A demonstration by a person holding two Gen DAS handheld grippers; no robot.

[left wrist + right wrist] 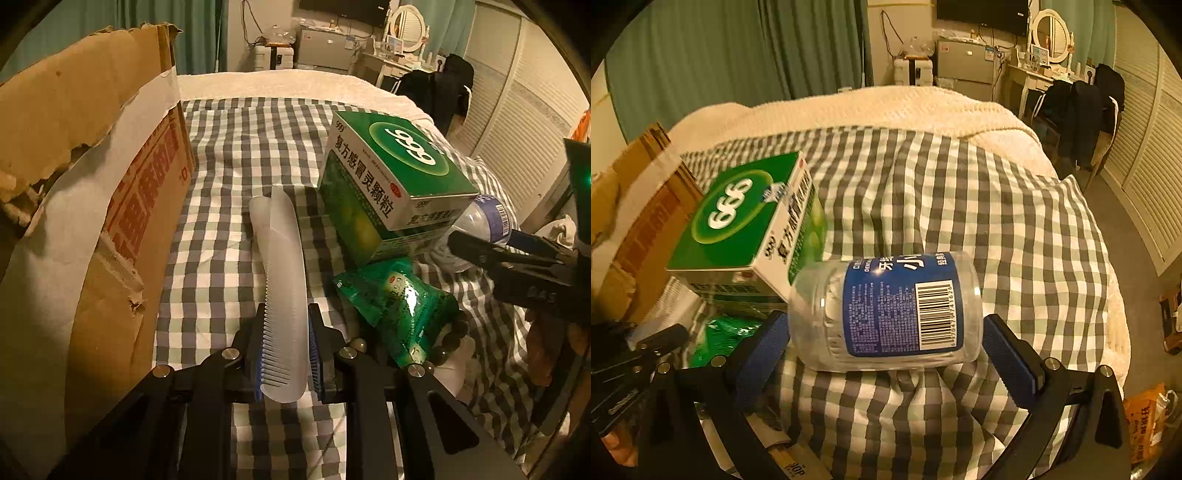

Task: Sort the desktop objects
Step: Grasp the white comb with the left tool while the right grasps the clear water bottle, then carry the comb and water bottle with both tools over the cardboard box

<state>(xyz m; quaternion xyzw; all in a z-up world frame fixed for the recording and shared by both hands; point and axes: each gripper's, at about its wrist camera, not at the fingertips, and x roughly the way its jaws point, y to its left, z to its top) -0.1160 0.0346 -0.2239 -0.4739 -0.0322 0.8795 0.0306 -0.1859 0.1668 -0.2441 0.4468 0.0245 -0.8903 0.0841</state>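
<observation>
My left gripper [286, 350] is shut on a translucent white comb [282, 266], which points away over the checked cloth [229, 155]. My right gripper [886, 343] is open, with a clear plastic jar with a blue label [886, 310] lying on its side between the blue pads [1008, 354]; the left pad looks against the jar, the right one just apart. A green 999 medicine box [391, 173] stands beside the comb and also shows in the right wrist view [738, 218]. A green sachet [402, 306] lies in front of the box. The jar also shows in the left wrist view [484, 218].
A torn cardboard box [92, 184] stands along the left edge. A dark bead bracelet [450, 339] lies by the sachet. A cream blanket [886, 107] covers the far end of the bed. A dresser, chair and louvred doors stand beyond.
</observation>
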